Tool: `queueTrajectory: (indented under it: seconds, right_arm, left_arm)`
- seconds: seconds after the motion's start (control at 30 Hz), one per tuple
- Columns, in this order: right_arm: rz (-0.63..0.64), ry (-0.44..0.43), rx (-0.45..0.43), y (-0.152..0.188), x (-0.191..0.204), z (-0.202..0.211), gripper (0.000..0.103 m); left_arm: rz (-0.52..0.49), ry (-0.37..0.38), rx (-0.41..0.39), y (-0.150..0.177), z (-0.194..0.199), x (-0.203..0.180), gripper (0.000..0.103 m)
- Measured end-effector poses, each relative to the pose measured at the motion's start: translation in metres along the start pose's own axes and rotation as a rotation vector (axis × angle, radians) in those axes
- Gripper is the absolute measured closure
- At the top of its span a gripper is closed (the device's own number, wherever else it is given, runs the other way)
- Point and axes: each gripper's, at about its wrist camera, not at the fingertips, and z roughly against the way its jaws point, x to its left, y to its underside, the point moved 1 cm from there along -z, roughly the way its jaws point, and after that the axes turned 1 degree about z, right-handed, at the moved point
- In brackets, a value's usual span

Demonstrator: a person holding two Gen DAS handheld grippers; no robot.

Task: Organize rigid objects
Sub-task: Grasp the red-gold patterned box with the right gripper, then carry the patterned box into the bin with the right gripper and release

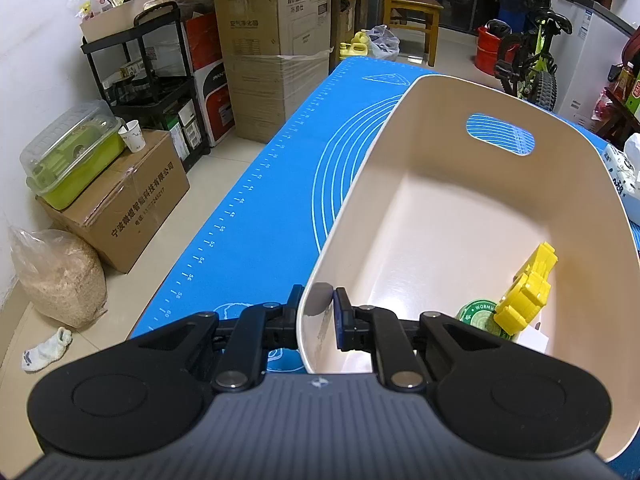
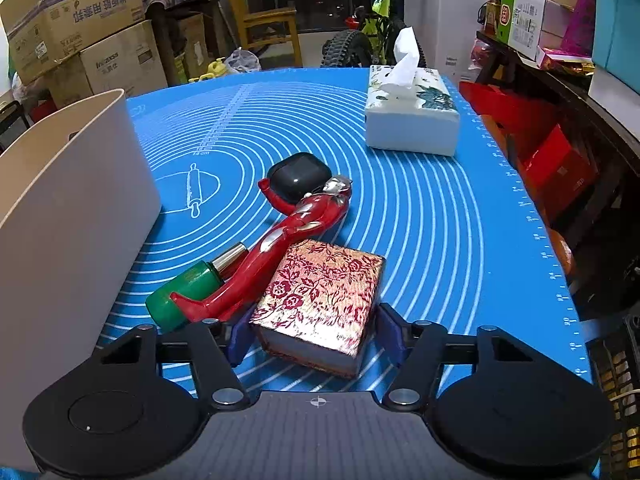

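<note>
My left gripper (image 1: 318, 312) is shut on the near rim of a cream plastic bin (image 1: 400, 128), one finger inside and one outside. In the bin lie a yellow toy (image 1: 524, 292) and a green round tin (image 1: 478, 316). In the right wrist view the bin (image 2: 76, 200) stands at the left. My right gripper (image 2: 316, 336) straddles a red and gold floral box (image 2: 320, 300), its pads at both sides; contact is unclear. Beside the box lie a red figure (image 2: 288, 232), a green bottle (image 2: 188, 288) and a black earbud case (image 2: 298, 176).
A blue silicone mat (image 2: 440, 220) covers the table. A white tissue box (image 2: 412, 120) stands at the far right of it. Cardboard boxes (image 1: 276, 60), a black shelf cart (image 1: 144, 76) and a bicycle (image 1: 528, 52) surround the table.
</note>
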Motion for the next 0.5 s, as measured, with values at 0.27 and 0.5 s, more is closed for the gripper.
queueTrajectory:
  seconds: [0.27,0.5]
  right_arm:
    - [-0.064,0.010,-0.027,-0.002,-0.016,0.018,0.043]
    - [-0.089,0.009,-0.068,-0.004,-0.022,0.033,0.043]
  left_arm:
    - [0.000,0.000,0.000,0.000,0.000,0.000,0.086]
    - [0.006,0.000,0.002,-0.001,0.000,0.001,0.086]
